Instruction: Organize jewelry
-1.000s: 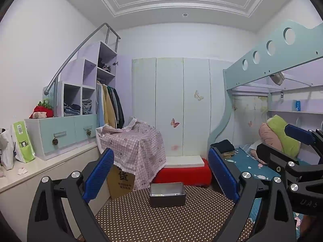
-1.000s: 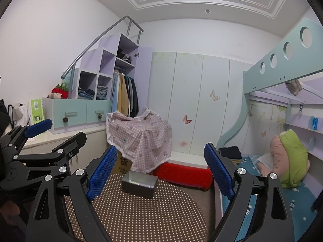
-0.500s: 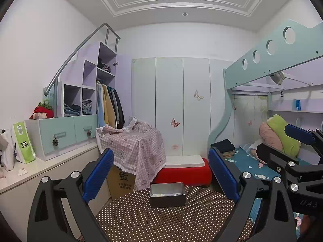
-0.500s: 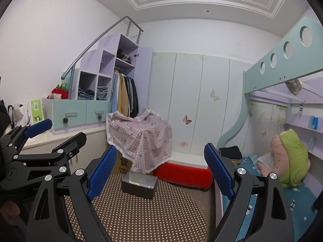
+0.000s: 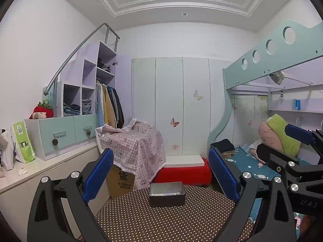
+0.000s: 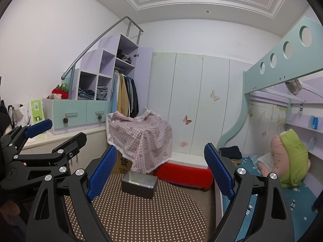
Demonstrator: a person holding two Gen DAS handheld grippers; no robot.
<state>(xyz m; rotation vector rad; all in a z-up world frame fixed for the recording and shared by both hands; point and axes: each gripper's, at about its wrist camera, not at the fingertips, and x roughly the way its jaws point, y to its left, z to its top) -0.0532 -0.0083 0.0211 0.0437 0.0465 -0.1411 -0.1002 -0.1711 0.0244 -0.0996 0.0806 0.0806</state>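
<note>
On the dotted table (image 5: 161, 221) stands a grey metal box (image 5: 167, 194); both the left tongs (image 5: 161, 173) and right tongs (image 6: 161, 171) are spread wide, holding nothing.

One grey metal box (image 5: 167, 194) sits on one dotted round bench (image 5: 161, 221). Two tools: left tool (image 5: 161, 178), right tool (image 6: 161, 171). Two drawers, three butterfly decals, four wardrobe doors.

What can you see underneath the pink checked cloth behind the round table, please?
Under the pink checked cloth only a cardboard box with printed characters shows at its lower edge. Whatever bulky thing the cloth drapes over is fully covered.
</note>
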